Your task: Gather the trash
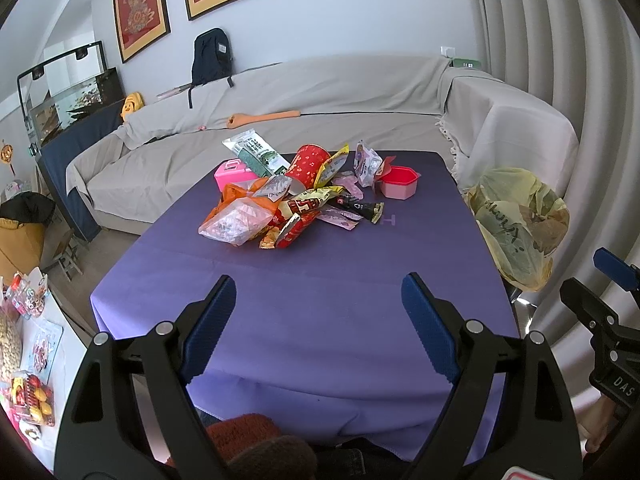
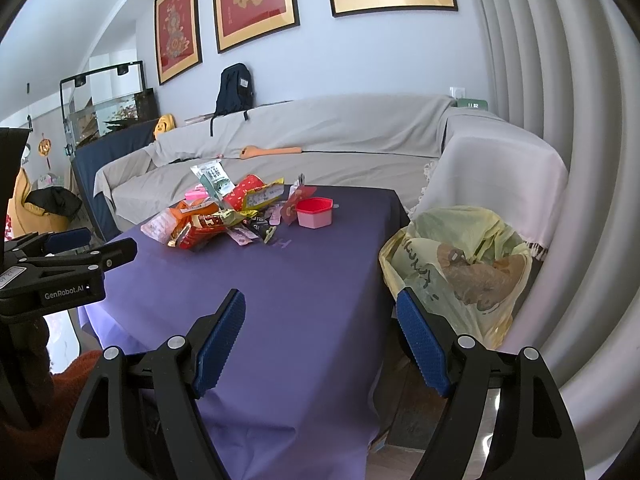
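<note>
Wrappers (image 1: 288, 208) lay heaped toward the far side of the purple table (image 1: 320, 300), touching a red cup (image 1: 307, 164), with a red tub (image 1: 398, 183) just beside them. A yellow bag (image 2: 460, 268) stood off the table's right edge. Left gripper (image 1: 318, 292) and right gripper (image 2: 320, 308) hovered nearer, jaws spread, empty.

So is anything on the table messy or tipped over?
Yes. Snack wrappers lie heaped in a messy pile mid-table, and a red paper cup is tipped on its side among them. The pink tub stands upright.

Both hand-held grippers (image 1: 318, 280) (image 2: 322, 296) wide apart, empty
</note>
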